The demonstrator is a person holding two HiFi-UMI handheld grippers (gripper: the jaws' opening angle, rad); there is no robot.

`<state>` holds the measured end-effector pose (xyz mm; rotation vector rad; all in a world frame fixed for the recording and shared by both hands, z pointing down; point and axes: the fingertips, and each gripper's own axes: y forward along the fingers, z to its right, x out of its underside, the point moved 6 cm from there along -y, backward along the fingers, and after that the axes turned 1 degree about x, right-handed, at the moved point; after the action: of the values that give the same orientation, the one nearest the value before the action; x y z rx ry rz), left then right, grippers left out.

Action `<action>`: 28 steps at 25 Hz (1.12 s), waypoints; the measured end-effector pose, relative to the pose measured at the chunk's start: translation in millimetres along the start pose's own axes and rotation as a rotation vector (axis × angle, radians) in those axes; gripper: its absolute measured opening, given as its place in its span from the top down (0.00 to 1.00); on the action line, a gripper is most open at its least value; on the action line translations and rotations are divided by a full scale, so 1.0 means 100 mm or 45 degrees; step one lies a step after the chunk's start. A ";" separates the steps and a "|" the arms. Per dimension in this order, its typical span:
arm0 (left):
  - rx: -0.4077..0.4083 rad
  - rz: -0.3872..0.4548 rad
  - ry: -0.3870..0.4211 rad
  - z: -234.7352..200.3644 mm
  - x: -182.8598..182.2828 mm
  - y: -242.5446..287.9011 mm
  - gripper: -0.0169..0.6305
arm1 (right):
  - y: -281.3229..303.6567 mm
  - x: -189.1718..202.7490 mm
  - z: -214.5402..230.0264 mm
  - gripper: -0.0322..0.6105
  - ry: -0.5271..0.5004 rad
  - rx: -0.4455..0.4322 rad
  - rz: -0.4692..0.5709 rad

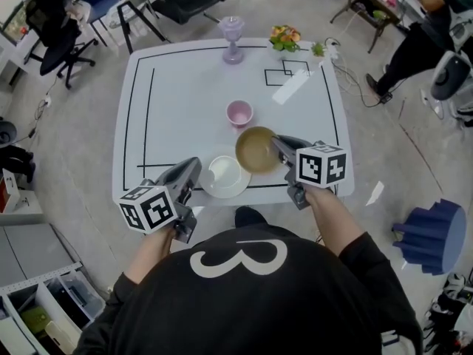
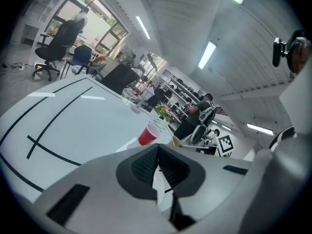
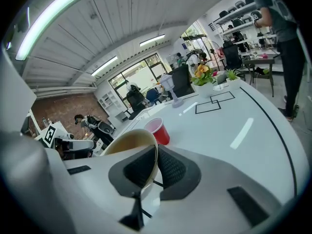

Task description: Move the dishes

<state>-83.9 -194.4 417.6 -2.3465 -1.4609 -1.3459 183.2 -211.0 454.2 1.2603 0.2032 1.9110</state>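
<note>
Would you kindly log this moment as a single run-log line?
right gripper: shut on tan bowl rim | left gripper: shut on white plate rim | pink cup: upright on table, untouched

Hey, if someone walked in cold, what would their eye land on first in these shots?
The round tan bowl stands out, pinched by its rim in the right gripper's fingers near the person's edge of the white table with black tape lines. Just left of it, the left gripper seems to pinch a round white plate by its rim. A small red plastic cup stands just beyond them.
</note>
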 end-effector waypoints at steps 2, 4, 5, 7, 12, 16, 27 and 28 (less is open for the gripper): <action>0.006 -0.006 0.003 0.02 0.00 0.04 0.97 | -0.03 0.00 0.08 0.90 0.011 0.021 0.004; 0.007 -0.009 0.005 0.02 -0.01 0.08 0.97 | -0.06 0.01 0.16 0.90 0.026 0.043 0.008; 0.007 -0.011 0.006 0.02 -0.02 0.11 0.97 | -0.08 0.01 0.21 0.90 0.033 0.055 0.011; 0.009 -0.013 0.007 0.03 -0.03 0.15 0.97 | -0.11 0.01 0.29 0.90 0.046 0.074 0.019; 0.015 -0.029 0.007 0.06 -0.05 0.24 0.97 | -0.18 -0.02 0.45 0.90 0.079 0.118 0.046; 0.025 -0.041 0.016 0.10 -0.09 0.31 0.97 | -0.18 0.02 0.63 0.90 0.101 0.171 0.032; 0.020 -0.029 0.019 0.05 -0.15 0.32 0.97 | -0.07 0.13 0.88 0.89 0.132 0.253 -0.014; 0.019 -0.028 0.019 0.04 -0.15 0.31 0.97 | -0.06 0.14 0.89 0.89 0.139 0.257 -0.017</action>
<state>-60.5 -220.1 416.3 -2.3125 -1.4916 -1.3497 257.7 -222.8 504.3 1.2815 0.4706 1.9879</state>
